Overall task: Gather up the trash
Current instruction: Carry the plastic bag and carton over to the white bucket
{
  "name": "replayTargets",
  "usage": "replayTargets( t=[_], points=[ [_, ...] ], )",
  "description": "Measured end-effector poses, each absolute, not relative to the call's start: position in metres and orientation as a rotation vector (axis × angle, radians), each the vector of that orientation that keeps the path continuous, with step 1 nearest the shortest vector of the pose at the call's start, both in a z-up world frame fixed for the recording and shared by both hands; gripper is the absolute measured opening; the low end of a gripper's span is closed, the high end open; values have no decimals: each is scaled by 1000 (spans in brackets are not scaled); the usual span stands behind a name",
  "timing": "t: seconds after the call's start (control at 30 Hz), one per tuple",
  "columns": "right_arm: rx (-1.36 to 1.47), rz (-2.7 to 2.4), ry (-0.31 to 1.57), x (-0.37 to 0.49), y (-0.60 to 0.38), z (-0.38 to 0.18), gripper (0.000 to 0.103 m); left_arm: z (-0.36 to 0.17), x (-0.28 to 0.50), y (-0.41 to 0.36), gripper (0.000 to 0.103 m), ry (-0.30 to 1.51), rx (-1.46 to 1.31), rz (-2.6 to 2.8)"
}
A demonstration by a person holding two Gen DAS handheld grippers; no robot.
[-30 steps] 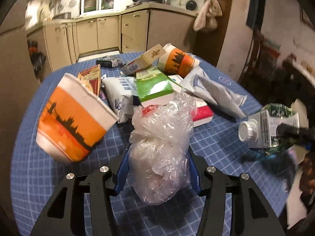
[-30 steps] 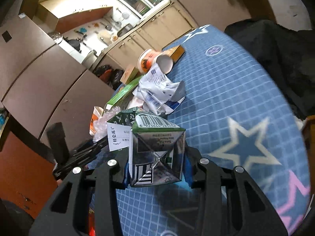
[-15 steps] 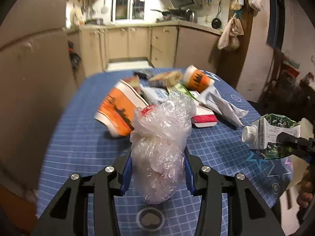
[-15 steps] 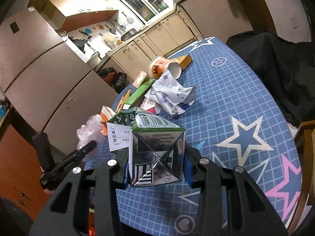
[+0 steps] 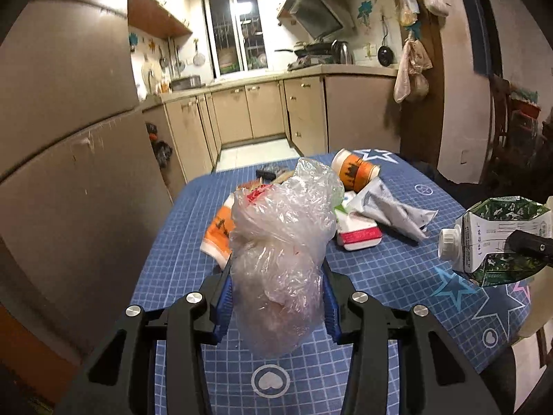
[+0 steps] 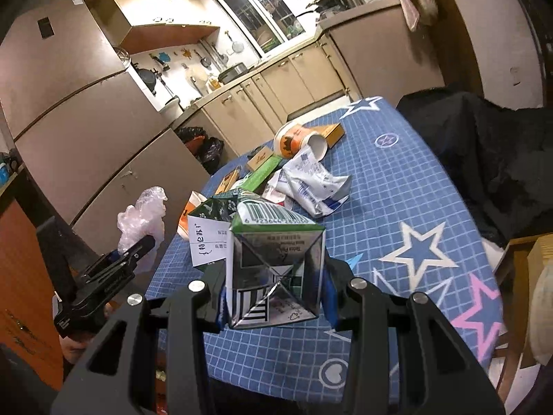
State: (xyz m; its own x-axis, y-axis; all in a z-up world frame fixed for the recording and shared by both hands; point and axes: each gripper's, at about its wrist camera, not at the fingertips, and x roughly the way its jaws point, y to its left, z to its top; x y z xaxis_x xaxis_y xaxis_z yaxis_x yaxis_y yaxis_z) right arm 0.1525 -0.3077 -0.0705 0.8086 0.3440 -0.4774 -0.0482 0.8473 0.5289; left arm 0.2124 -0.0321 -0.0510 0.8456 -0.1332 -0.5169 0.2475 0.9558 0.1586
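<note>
Our left gripper (image 5: 276, 297) has just been closing and now pinches a crumpled clear plastic bag (image 5: 280, 249) between its blue pads, bulging ahead of the jaws. Our right gripper (image 6: 273, 287) clamps a green-and-white milk carton (image 6: 273, 263), lifted above the blue grid tablecloth (image 6: 397, 186). We judge both pickups done; next we carry them to a bin, none visible here, while more litter waits beyond the jaws.

Left hand-held gripper (image 5: 276, 290): pointing forward and tilted downward, blue pads pressed against both sides of a clear plastic bag (image 5: 280, 259), raised off the counter (image 5: 397, 269). Right hand-held gripper (image 6: 274, 288): likewise tilted downward, jaws clamped on the base of a milk carton (image 6: 273, 269), held just to the right of the left one.
</note>
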Motion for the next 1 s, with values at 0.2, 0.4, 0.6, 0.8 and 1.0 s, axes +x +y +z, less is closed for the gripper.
replayTargets(
  t=[0.2, 0.4, 0.6, 0.8, 1.0],
  points=[
    [524, 182, 557, 135, -319, -60, 39, -43, 207, -51, 44, 504, 235, -230],
    [539, 118, 505, 114, -346, -52, 39, -37, 202, -84, 44, 480, 271, -275],
    [558, 39, 462, 90, -378, -46, 39, -36, 197, -122, 44, 459, 307, -330],
    [565, -37, 413, 65, -405, -40, 39, -35, 194, -157, 44, 440, 344, -384],
    [563, -102, 360, 41, -436, -30, 39, -26, 190, -199, 44, 407, 369, -441]
  ],
)
